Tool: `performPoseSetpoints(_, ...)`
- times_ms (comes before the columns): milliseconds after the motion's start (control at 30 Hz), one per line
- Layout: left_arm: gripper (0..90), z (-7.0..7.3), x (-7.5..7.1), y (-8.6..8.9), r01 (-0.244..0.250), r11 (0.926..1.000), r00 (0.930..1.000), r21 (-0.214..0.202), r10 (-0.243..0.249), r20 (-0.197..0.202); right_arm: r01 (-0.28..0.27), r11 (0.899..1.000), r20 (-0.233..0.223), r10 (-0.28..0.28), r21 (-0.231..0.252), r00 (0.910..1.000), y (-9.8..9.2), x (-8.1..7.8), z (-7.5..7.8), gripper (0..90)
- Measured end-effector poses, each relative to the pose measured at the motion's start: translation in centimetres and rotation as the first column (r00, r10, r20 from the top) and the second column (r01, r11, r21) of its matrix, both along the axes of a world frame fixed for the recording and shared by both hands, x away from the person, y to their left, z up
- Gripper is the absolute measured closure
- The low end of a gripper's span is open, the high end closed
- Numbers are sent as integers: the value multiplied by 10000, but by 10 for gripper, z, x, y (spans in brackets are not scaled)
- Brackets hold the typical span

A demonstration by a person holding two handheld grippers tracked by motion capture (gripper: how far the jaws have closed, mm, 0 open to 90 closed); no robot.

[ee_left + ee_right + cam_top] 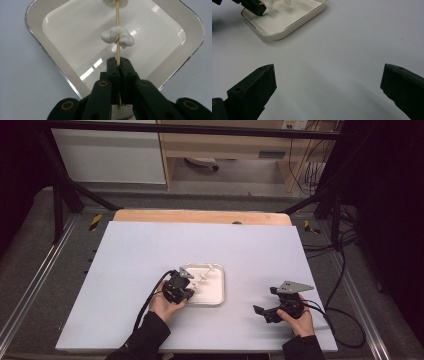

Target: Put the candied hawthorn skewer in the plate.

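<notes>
Fingers of left gripper (119, 65) are clamping a wooden skewer (117, 37) w/ white lumps (117, 36), hanging over the white tray (56, 66) mid-table (150, 245). Right gripper (328, 82) is resting w/ fingers wide apart, nothing btwn them. No readable writing.

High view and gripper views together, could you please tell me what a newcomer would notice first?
The left gripper, shut on a thin wooden skewer threaded with white lumps, stands out above the shallow white tray near the middle of the white table. To the tray's right, the right gripper rests open on the table with nothing between its jaws.
</notes>
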State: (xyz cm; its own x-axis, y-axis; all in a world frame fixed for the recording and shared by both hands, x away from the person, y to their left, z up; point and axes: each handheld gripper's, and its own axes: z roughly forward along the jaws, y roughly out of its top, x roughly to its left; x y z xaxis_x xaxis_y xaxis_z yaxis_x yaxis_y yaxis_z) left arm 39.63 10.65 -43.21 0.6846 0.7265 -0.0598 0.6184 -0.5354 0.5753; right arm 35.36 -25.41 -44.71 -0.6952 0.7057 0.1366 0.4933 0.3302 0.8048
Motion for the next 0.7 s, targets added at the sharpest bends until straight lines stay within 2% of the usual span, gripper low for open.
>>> performPoseSetpoints(100,782,0,0,0,12,10000,10000,-39,-11,33,-8,10000,3,8,14,10000,0,0,0,7)
performPoseSetpoints(367,601,8,-3,8,138,9998,9982,-169,-128,580,-7,10000,-8,7,27,10000,0,0,1,7)
performPoseSetpoints(600,382,19,-8,21,451,9974,9967,-566,-411,700,-11,10000,27,11,33,10000,-1,0,1,6)
performPoseSetpoints(700,336,23,-11,30,554,9955,9955,-767,-492,806,-13,10000,15,13,27,10000,-1,0,1,7)
